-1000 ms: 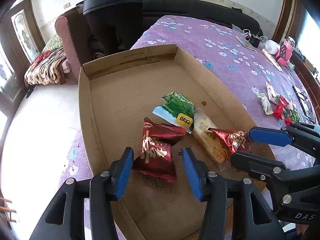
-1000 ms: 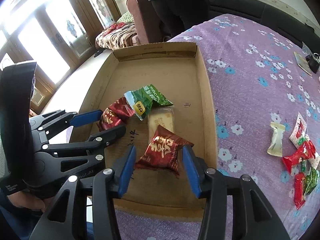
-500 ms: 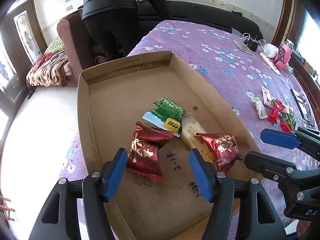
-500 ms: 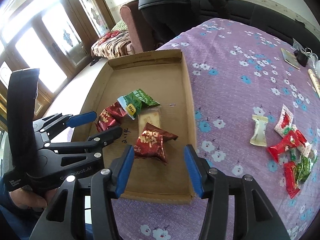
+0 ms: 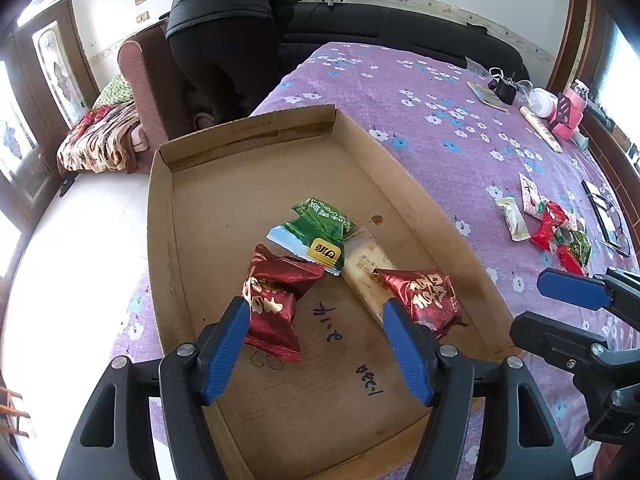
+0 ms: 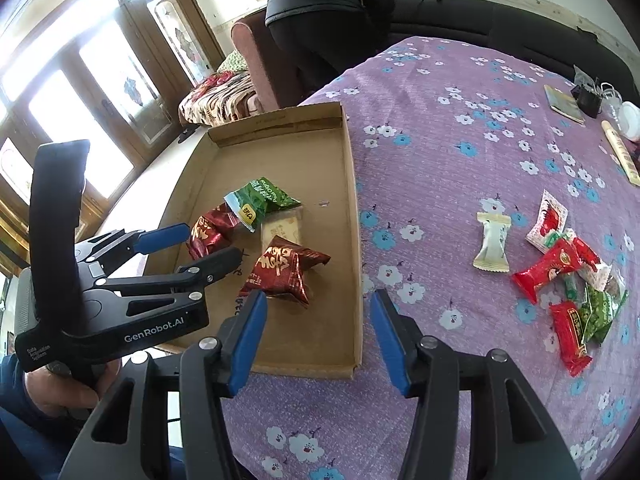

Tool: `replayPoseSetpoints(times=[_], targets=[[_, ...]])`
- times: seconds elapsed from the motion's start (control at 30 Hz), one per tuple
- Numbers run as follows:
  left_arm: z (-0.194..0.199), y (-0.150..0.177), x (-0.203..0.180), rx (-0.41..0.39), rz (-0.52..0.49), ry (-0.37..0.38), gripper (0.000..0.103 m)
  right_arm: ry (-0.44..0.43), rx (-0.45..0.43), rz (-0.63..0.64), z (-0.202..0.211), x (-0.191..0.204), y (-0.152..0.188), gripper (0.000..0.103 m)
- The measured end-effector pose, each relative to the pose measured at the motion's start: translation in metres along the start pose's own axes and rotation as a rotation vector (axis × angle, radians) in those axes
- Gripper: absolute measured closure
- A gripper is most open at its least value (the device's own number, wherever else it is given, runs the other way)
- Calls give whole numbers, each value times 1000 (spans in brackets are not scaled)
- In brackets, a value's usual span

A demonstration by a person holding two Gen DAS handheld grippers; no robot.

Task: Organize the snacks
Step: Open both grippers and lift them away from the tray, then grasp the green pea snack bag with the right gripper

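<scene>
Cardboard tray (image 5: 160,248) lies on the purple flowered cloth (image 6: 460,92) and holds four snack packets: two dark red, one green (image 5: 316,226), one pale. More snacks (image 6: 568,276) lie loose on the cloth, well apart from the tray. The left gripper (image 5: 316,348) has just been opening; its jaws are spread and empty. The right gripper (image 6: 316,340) is also spread, with nothing between the fingers.

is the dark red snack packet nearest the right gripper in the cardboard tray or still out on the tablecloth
In the tray. The dark red packet lies on the cardboard tray floor, inside its right wall; the right gripper hangs open, not touching it.
</scene>
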State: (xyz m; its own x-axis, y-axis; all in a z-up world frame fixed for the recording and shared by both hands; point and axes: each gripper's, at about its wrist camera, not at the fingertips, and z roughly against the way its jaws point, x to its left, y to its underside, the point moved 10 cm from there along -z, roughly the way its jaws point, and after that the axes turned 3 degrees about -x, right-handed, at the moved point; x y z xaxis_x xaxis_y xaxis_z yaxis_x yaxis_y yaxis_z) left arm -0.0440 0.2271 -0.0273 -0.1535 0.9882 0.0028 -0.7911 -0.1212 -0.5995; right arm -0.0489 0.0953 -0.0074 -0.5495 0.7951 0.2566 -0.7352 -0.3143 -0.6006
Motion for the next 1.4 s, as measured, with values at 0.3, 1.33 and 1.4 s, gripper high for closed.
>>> replayPoseSetpoints(times=[0.3,1.33,1.4], targets=[[2,-2,-11,-6,3,-3,30,12,-14,-47,13,-18,6,50],[20,9,-89,-18,-121,24,30,244,-49,-379,63,-206,33,50],[21,11,-83,-18,-114,14,30,259,-44,-380,58,-218,28,50]])
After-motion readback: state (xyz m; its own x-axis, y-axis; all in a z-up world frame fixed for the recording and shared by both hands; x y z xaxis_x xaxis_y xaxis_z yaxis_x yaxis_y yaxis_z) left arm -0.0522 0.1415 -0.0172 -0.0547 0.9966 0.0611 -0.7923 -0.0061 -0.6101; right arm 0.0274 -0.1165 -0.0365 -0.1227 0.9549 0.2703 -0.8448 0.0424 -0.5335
